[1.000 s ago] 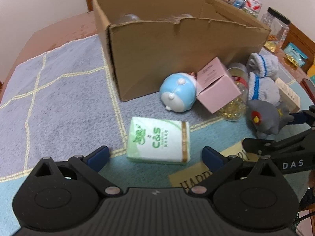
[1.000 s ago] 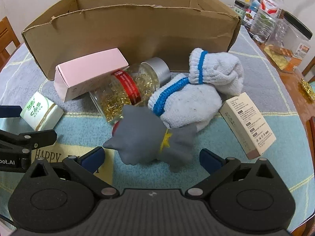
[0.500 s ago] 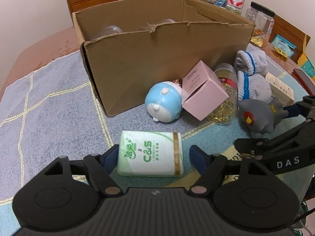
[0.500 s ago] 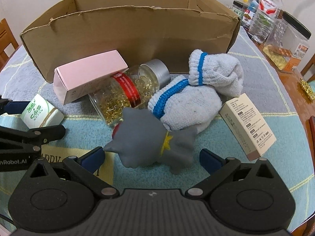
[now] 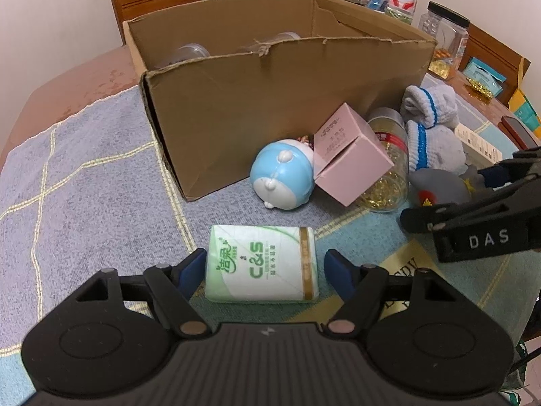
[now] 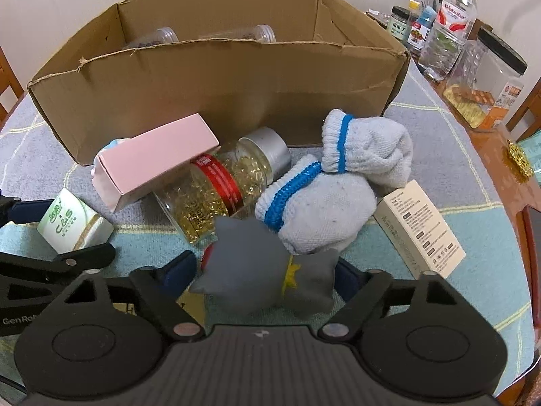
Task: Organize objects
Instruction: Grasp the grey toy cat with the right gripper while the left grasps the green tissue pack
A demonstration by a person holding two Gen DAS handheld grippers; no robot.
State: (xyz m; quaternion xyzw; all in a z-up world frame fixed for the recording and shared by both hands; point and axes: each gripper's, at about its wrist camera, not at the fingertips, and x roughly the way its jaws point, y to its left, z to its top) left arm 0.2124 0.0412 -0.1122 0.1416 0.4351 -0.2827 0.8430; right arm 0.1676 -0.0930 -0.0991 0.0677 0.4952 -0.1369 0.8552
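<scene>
A green-and-white tissue pack (image 5: 262,264) lies on the tablecloth between the fingers of my left gripper (image 5: 265,265); the left pad touches it, the right pad stands a small gap off. It also shows in the right wrist view (image 6: 72,225). My right gripper (image 6: 265,275) straddles a grey cat toy (image 6: 267,272), its blue pads close against both sides. The cardboard box (image 5: 270,101) stands open behind, with clear jars inside. A blue round toy (image 5: 282,179), pink box (image 5: 348,157), capsule jar (image 6: 219,187) and rolled socks (image 6: 334,189) lie before it.
A beige carton (image 6: 419,230) lies right of the socks. A water bottle (image 6: 446,27), a black-lidded plastic jar (image 6: 487,81) and small bottles stand at the table's back right. Wooden chairs (image 5: 155,0) stand behind the table. A phone (image 5: 519,133) lies at the right edge.
Both grippers have moved forward and narrowed: the left now brackets the tissue pack, the right now brackets the grey cat toy. The box looks nearer in both views.
</scene>
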